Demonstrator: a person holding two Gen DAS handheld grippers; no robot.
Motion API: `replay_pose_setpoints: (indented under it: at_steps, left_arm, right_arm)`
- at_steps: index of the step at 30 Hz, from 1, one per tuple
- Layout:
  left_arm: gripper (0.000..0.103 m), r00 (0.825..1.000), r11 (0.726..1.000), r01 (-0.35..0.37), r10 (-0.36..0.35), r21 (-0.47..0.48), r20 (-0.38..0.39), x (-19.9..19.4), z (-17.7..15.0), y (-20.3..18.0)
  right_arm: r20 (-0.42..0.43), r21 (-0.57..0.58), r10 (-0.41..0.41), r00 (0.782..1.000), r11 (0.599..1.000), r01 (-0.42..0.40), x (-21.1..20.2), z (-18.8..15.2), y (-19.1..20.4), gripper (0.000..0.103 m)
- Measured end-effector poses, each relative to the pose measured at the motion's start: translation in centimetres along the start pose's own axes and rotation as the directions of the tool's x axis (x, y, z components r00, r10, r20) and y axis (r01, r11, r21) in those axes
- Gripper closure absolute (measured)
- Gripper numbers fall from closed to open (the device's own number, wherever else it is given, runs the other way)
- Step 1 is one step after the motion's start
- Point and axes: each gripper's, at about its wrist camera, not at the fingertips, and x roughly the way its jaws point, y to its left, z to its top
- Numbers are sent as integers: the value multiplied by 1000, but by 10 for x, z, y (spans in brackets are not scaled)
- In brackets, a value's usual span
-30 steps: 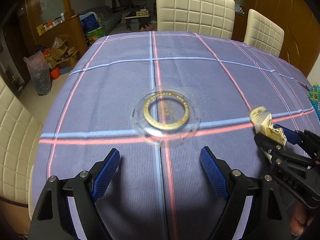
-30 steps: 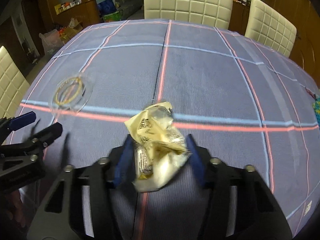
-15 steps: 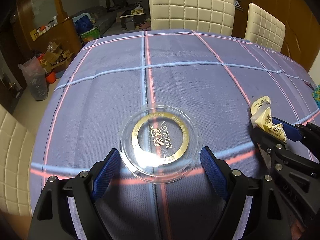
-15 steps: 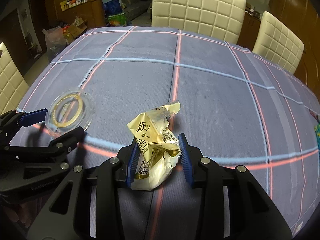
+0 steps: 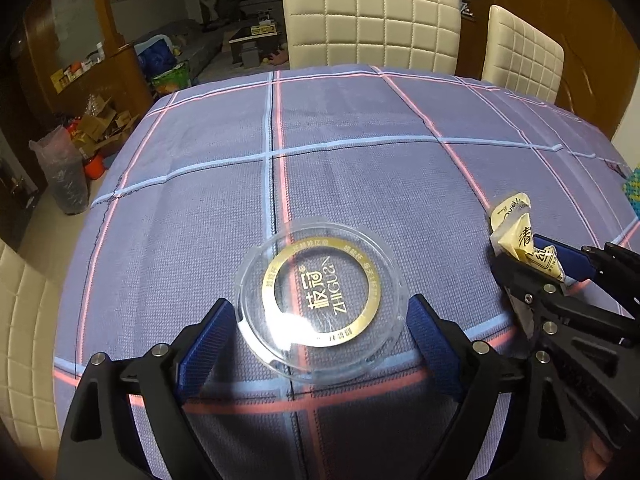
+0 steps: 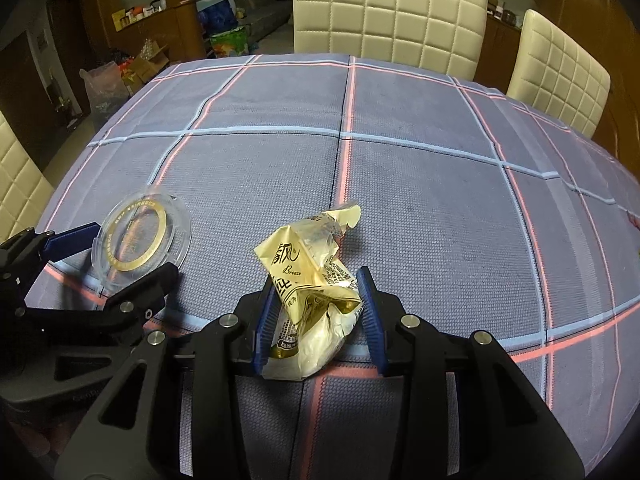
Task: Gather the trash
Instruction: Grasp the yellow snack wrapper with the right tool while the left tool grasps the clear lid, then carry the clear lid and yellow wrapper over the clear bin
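My left gripper [image 5: 320, 320] has its blue-padded fingers [image 5: 204, 340] spread wide and opening further, straddling the round clear plastic lid with a gold printed ring [image 5: 322, 300]. The lid lies flat on the desk with the blue-grey cloth crossed by pink and pale blue lines [image 5: 360, 176], and sits between the pads. From the right wrist camera the lid [image 6: 140, 236] looks close to the far pad, but I cannot tell whether either pad touches it. My right gripper [image 6: 318, 316] is nearly closed, its blue fingers [image 6: 370, 320] pinching the crumpled yellow and white foil snack wrapper [image 6: 310, 280] from both sides. The wrapper's upper end sticks out past the fingertips over the cloth. The two grippers are close together, side by side.
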Motion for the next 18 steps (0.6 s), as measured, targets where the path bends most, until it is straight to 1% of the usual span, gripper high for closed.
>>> replay_pose_setpoints:
  at_steps: [2, 5, 10, 12, 13, 14, 15, 18]
  left_arm:
    - [15, 1000, 1000, -2, 2, 1, 8, 1, 0, 0]
    - [9, 1000, 1000, -4, 4, 2, 1, 4, 1, 3]
    - [7, 1000, 1000, 4, -4, 11, 16, 5, 0, 5]
    - [9, 999, 1000, 0, 0, 7, 33, 4, -1, 5]
    - [12, 999, 1000, 3, -4, 11, 38, 2, -2, 4]
    - [19, 999, 1000, 0, -1, 20, 40, -1, -2, 1]
    - [19, 999, 999, -12, 11, 30, 35, -3, -3, -2]
    - [19, 1000, 999, 4, -5, 35, 21, -5, -7, -4]
  right_arm:
    - [1, 3, 2, 1000, 1000, -2, 0, 0, -1, 64]
    - [3, 5, 4, 1000, 1000, -4, 1, 0, -2, 64]
    - [6, -1, -1, 1000, 1000, 1, 0, 0, 0, 64]
    - [5, 0, 0, 1000, 1000, 0, 0, 0, 0, 64]
    - [3, 1, 3, 1000, 1000, -3, 0, -1, 0, 64]
    - [1, 2, 6, 1000, 1000, -6, -1, -1, 0, 64]
    - [0, 3, 6, 1000, 1000, -6, -1, -1, 0, 64]
    - [-2, 1, 1, 1000, 1000, -1, -3, -2, 0, 64]
